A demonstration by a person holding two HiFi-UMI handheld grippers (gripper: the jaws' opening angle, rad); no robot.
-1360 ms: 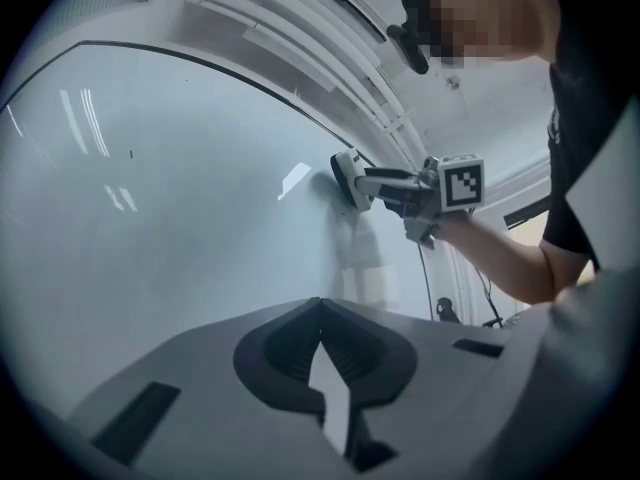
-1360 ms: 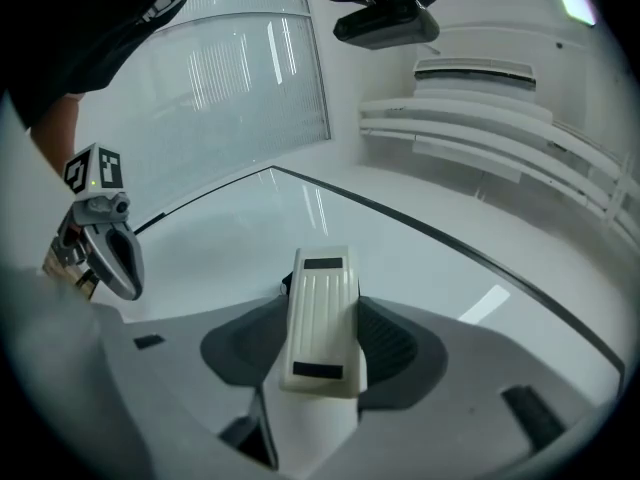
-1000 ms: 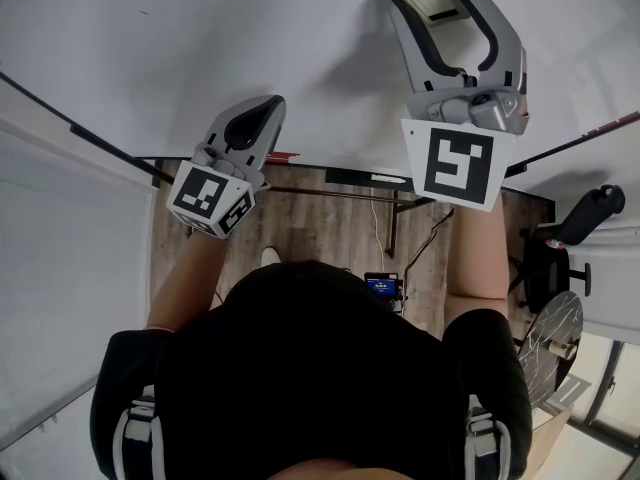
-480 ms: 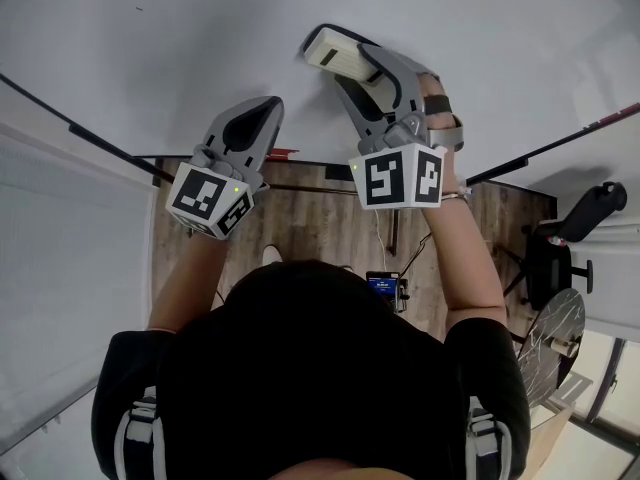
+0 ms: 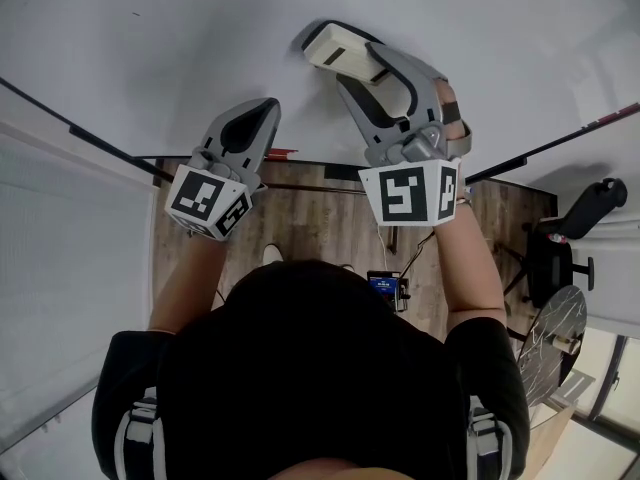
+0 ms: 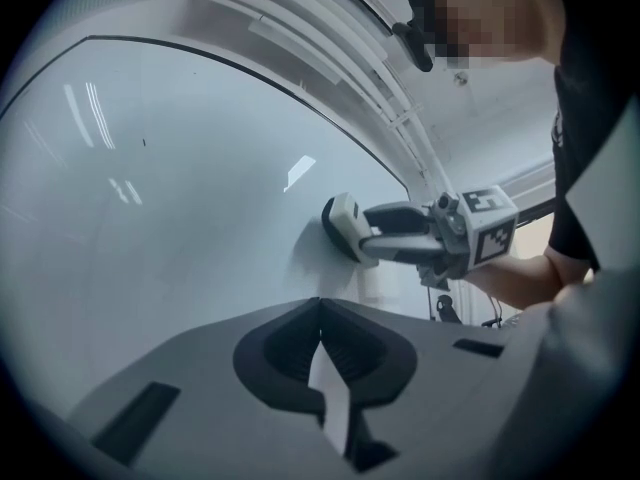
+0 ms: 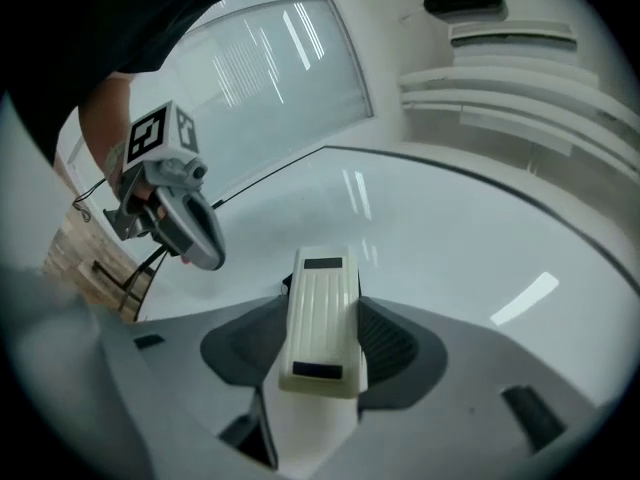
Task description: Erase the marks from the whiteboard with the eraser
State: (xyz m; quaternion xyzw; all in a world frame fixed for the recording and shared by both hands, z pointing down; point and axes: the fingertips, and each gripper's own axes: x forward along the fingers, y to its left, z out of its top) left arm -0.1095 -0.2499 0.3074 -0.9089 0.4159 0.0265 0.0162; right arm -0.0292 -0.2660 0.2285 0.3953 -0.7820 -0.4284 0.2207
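A cream eraser (image 5: pixel 335 46) is clamped in my right gripper (image 5: pixel 350 58) and pressed flat against the whiteboard (image 5: pixel 150 38). In the right gripper view the eraser (image 7: pixel 321 318) lies between the jaws, its dark felt against the board (image 7: pixel 450 258). The left gripper view shows the eraser (image 6: pixel 343 227) from the side, on the board (image 6: pixel 160 218). My left gripper (image 5: pixel 262 108) is shut and empty, its tip near the board's lower part, left of the eraser. A tiny dark speck (image 6: pixel 143 142) shows on the board; otherwise it looks white.
The board's dark frame edge (image 5: pixel 70 123) runs diagonally at the left, and its lower edge (image 5: pixel 330 173) lies just under the grippers. Below, a wooden floor (image 5: pixel 330 223) with cables, and an office chair (image 5: pixel 570 238) at the right. Window blinds (image 7: pixel 270 68) stand beside the board.
My right gripper has swept the eraser down and to the left across the board, from the top right edge of view to beside the left gripper. The left gripper has stayed still.
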